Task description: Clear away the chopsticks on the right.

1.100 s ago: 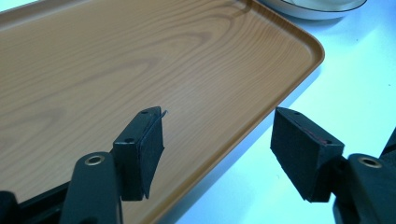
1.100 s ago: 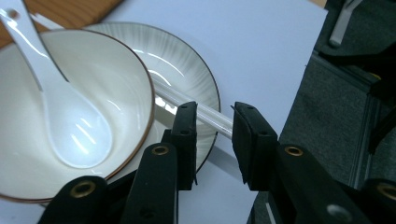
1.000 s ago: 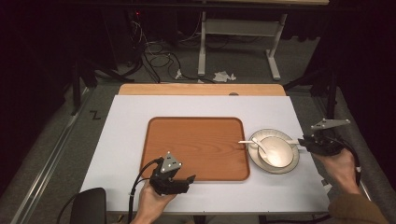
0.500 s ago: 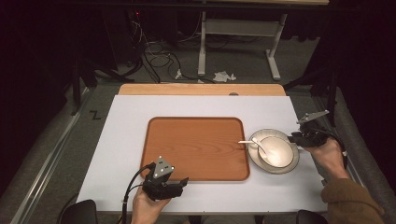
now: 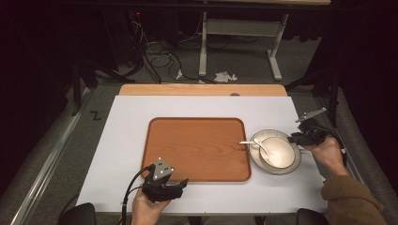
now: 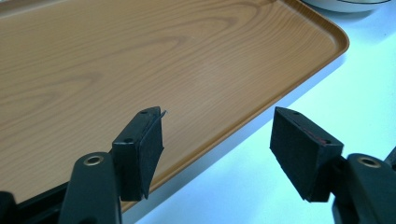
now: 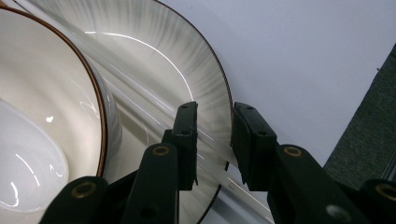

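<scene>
My right gripper (image 7: 214, 140) has slid in over the plate (image 7: 187, 70) rim, jaws narrowly apart astride it, not yet clamped. Left gripper (image 6: 217, 149) waits open by the tray (image 6: 140, 56). Next comes the squeeze, I judge.

black tongs (image 5: 180, 186) with brass screws, brown sleeve (image 5: 349, 201).

Tray (image 5: 197, 147) at centre of table (image 5: 126, 126), plate (image 5: 259, 161) just right of tray, bowl (image 5: 281, 152) on plate, spoon (image 5: 260, 144) in bowl, handle toward tray, left gripper (image 5: 180, 185) at tray's near edge, right gripper (image 5: 296, 138) at plate's right rim.
</scene>
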`<control>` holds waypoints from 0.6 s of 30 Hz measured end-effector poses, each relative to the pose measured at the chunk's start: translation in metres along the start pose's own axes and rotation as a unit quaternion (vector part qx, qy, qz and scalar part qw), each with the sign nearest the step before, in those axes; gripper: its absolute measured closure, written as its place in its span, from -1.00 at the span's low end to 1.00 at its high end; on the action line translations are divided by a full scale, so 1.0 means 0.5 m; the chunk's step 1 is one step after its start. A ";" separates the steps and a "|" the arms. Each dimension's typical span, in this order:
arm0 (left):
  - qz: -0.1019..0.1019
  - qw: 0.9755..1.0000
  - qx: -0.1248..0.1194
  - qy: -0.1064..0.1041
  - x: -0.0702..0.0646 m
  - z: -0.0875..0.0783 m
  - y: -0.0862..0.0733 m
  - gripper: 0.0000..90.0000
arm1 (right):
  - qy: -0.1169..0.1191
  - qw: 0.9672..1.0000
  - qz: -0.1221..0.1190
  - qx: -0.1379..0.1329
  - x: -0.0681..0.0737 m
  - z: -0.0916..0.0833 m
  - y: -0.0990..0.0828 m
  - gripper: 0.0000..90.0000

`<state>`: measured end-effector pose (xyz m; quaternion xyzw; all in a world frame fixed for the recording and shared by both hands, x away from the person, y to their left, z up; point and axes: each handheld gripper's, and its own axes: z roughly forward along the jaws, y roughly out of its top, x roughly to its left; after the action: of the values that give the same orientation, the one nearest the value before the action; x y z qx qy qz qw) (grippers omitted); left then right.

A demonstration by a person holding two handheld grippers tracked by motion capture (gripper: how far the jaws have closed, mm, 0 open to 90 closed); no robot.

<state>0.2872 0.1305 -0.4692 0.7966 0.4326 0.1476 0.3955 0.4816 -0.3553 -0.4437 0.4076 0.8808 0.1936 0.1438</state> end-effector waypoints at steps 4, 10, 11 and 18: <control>-0.001 1.000 0.000 0.001 0.001 -0.001 -0.001 -0.23 | 0.005 1.000 -0.001 0.008 0.001 0.007 0.006 0.61; -0.001 1.000 0.002 0.002 0.000 -0.001 -0.001 -0.23 | 0.007 1.000 -0.004 0.013 0.002 0.013 0.010 0.62; -0.001 1.000 0.001 0.003 0.000 -0.001 -0.002 -0.23 | 0.007 1.000 -0.007 0.017 0.003 0.017 0.012 0.62; -0.003 1.000 0.000 0.005 0.000 -0.002 -0.003 -0.23 | 0.007 0.999 -0.024 0.020 0.002 0.021 0.012 0.70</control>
<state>0.2859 0.1316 -0.4699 0.7948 0.4370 0.1501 0.3935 0.4897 -0.3486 -0.4504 0.3881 0.8949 0.1749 0.1343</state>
